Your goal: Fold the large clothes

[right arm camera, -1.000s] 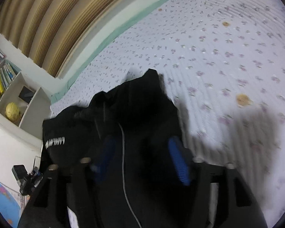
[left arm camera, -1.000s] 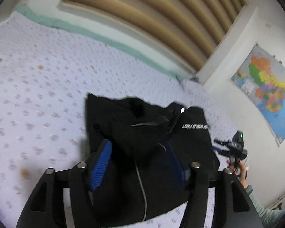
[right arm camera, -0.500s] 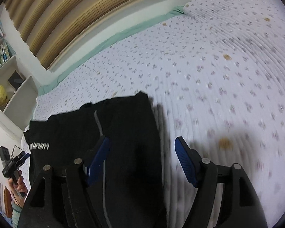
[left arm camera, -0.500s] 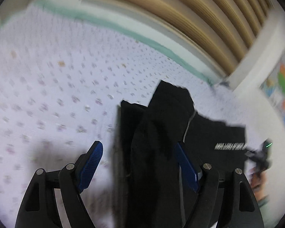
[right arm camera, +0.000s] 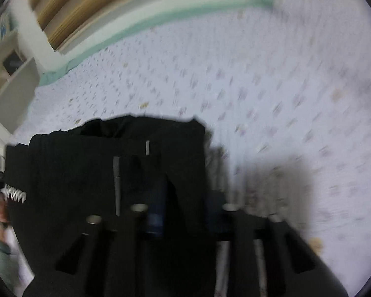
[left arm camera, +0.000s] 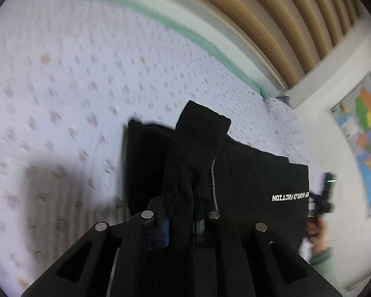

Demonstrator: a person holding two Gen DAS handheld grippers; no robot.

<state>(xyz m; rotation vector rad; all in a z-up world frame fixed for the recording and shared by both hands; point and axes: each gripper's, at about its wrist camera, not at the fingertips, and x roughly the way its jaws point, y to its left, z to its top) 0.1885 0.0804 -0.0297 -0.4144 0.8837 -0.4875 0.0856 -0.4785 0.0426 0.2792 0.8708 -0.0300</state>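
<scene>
A black garment (left arm camera: 247, 173) with white lettering lies bunched on the lilac flowered bedspread (left arm camera: 61, 86). My left gripper (left arm camera: 181, 222) is shut on a raised fold of it at the near edge, and the fabric stands up in a ridge between the blue pads. In the blurred right wrist view the same garment (right arm camera: 86, 173) spreads to the left. My right gripper (right arm camera: 185, 210) has its jaws closing on a strip of the black cloth, which sits between the pads and looks pinched.
The bedspread (right arm camera: 284, 99) stretches far and to the sides. Behind it are a slatted wooden panel (left arm camera: 272, 24), a wall map (left arm camera: 366, 143) and a white shelf unit (right arm camera: 10, 74). A hand in a green sleeve holds a black device (left arm camera: 324, 198) beside the bed.
Both grippers stood open over the garment; now each has closed on a fold of black cloth. Both views have shifted across the bed, and the garment lies flatter than before.
</scene>
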